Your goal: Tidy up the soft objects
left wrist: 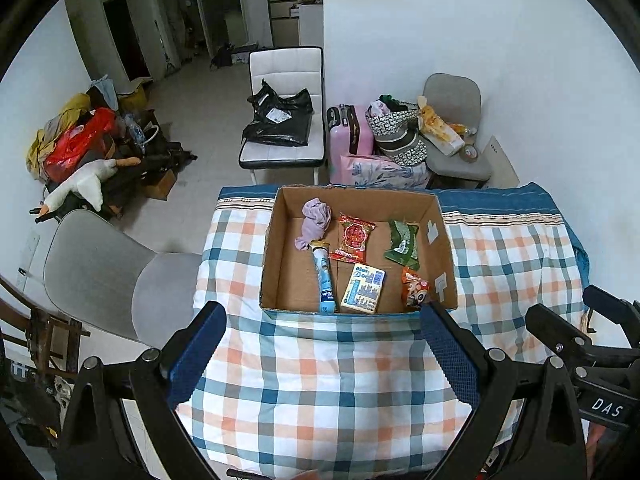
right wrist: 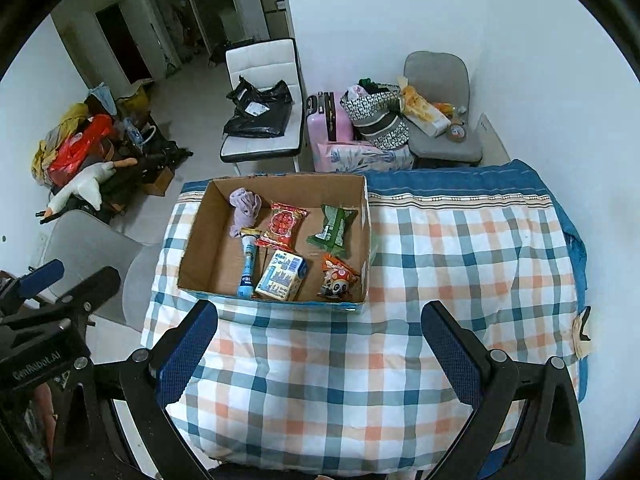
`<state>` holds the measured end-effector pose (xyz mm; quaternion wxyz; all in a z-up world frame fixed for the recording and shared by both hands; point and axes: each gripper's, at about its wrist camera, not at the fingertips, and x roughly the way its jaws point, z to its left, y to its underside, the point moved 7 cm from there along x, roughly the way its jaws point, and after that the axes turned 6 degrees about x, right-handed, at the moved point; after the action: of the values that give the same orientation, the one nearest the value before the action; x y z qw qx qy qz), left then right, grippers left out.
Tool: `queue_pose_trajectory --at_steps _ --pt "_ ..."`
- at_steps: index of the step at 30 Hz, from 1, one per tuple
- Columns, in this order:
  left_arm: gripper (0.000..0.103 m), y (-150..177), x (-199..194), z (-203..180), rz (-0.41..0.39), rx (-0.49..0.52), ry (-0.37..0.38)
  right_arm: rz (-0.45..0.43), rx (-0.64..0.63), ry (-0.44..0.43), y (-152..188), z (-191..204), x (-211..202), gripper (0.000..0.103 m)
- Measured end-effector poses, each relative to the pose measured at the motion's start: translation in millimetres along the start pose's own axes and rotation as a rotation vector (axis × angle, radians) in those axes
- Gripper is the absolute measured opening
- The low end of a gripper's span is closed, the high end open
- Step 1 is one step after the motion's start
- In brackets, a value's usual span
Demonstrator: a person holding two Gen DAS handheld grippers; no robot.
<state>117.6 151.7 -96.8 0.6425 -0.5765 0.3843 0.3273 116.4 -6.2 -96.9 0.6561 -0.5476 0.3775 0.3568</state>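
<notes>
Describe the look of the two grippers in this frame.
Both the left gripper and the right gripper are black plastic with silver bolts and blue textured finger pads. White "DAS" lettering marks the right one and "GenRobot.AI" the left. No cables or sleeves show.

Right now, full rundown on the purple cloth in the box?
The purple cloth is a small, pale lilac, crumpled piece of soft fabric, bunched at the top with a tail trailing down. It lies on the floor of the open cardboard box, in the far left corner. Its lower end touches the top of the blue tube. Neither gripper touches it.
</notes>
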Motion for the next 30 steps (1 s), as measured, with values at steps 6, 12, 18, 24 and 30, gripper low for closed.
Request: queue_pose_trajectory --at_steps 6,12,18,24,30 --pt "0.1 2 -6 -3 -0.004 0.003 -0.002 -0.024 -0.006 0.004 -1 2 -12 0.103" --pt "0.1 3 -11 0 -0.009 -0.011 -0.009 -0.028 -0.001 0.009 -1 1 -16 0.103" --pt "0.103 2 -15 3 -0.025 -0.017 -0.011 -0.035 0.001 0.017 -4 2 -19 0.103" --pt "0.103 1 -18 4 -0.038 -0.017 -0.013 -0.043 0.001 0.017 -6 2 -21 0.103" --pt "0.103 0 -18 5 -0.039 -0.018 -0.013 -0.048 -0.003 0.032 -9 1 -23 0.103"
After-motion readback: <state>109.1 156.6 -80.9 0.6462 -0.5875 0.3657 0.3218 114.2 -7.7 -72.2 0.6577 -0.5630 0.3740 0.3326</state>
